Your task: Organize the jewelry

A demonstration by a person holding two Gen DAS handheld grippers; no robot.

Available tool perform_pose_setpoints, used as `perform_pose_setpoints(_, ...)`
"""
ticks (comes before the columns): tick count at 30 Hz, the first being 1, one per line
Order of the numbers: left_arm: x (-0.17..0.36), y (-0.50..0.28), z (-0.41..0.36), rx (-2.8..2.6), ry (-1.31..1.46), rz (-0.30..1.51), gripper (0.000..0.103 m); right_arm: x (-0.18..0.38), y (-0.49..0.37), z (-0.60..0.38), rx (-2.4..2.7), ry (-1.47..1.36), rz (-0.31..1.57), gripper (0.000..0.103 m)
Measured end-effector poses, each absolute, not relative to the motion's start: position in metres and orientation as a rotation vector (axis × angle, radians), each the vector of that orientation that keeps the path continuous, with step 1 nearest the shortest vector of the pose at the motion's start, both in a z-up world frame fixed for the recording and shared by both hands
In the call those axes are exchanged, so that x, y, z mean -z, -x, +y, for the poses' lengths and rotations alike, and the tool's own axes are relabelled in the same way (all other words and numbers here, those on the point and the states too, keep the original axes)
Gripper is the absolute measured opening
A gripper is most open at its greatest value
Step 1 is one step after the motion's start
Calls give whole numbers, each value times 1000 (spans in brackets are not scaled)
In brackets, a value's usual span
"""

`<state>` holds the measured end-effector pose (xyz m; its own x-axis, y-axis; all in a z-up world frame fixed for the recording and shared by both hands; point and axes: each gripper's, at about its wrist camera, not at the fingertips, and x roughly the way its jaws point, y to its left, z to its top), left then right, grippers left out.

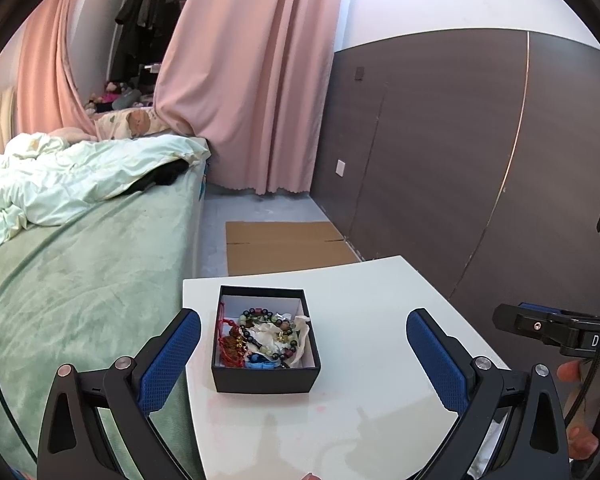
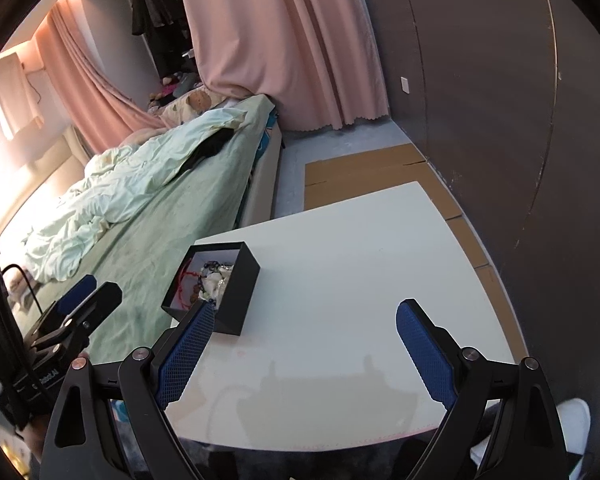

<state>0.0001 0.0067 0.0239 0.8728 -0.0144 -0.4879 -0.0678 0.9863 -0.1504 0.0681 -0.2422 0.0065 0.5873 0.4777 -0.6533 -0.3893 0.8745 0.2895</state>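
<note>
A black open box (image 1: pixel 265 378) sits on the white table (image 1: pixel 364 304) near its left edge. It holds a tangle of jewelry (image 1: pixel 266 340): dark and green bead bracelets, a red cord, white pieces and something blue. My left gripper (image 1: pixel 303 340) is open and empty, its blue pads either side of the box and above it. In the right wrist view the box (image 2: pixel 236 292) is at the left with the jewelry (image 2: pixel 210 278) inside. My right gripper (image 2: pixel 305 324) is open and empty over the bare table (image 2: pixel 360 260), its left finger (image 2: pixel 188 344) overlapping the box's near corner.
A bed (image 1: pixel 72 264) with a green sheet and pale duvet runs along the table's left side. Flattened cardboard (image 1: pixel 284 246) lies on the floor beyond the table. A dark panelled wall (image 1: pixel 460 160) is on the right. Pink curtains (image 1: pixel 252 80) hang at the back.
</note>
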Motion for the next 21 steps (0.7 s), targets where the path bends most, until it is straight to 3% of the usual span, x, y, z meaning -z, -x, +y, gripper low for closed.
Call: perform_pose_setpoints(21,-22,-6,6,-41,161,520,103,-4,-64,-223,-484,-23,779,93)
